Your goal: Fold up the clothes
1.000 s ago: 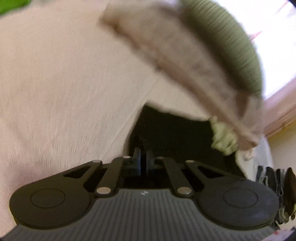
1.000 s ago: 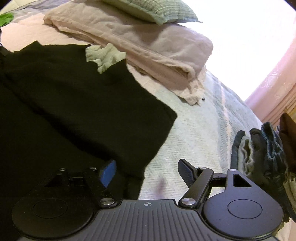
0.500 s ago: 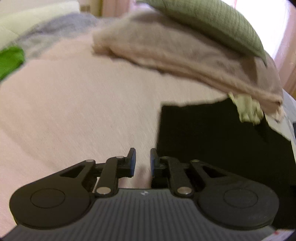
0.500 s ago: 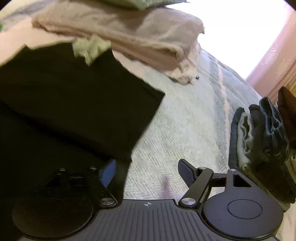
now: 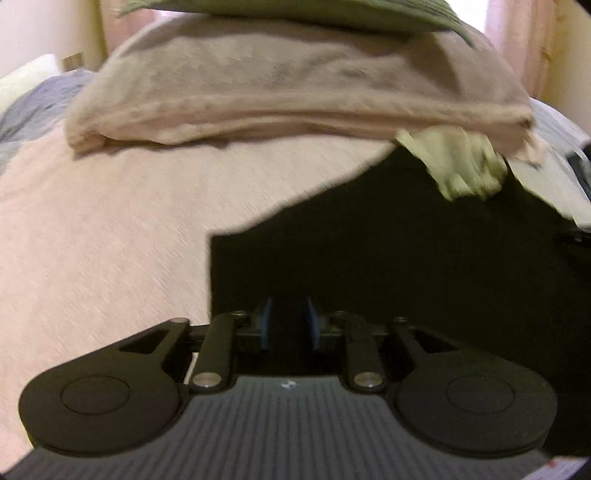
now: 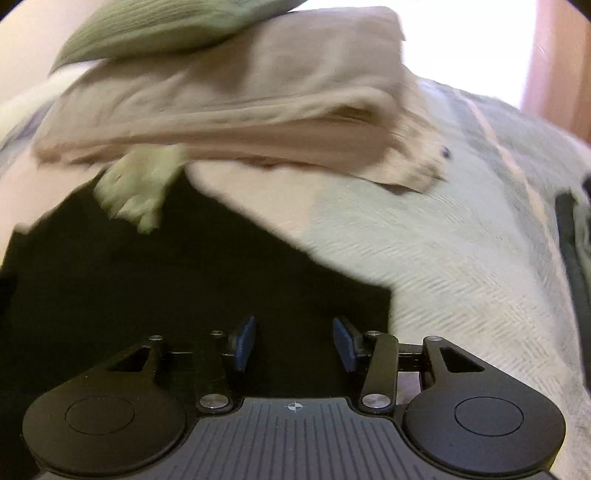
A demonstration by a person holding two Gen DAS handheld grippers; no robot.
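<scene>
Plainly, no container shows; a flat black cloth garment [image 5: 406, 266] lies spread on a pale pink woven bedspread [image 5: 110, 229], below a folded beige blanket [image 5: 295, 92] with a green ribbed pillow [image 6: 166, 26] on top. A crumpled pale green cloth [image 6: 136, 188] sits at the garment's far edge. Over the garment's near left corner the left gripper [image 5: 287, 325] has a narrow gap, its jaws opening, nothing pinched. Over the near right corner the right gripper [image 6: 294, 341] stands half wide, its jaws closing, its blue pads [image 6: 245, 341] clear of the cloth.
</scene>
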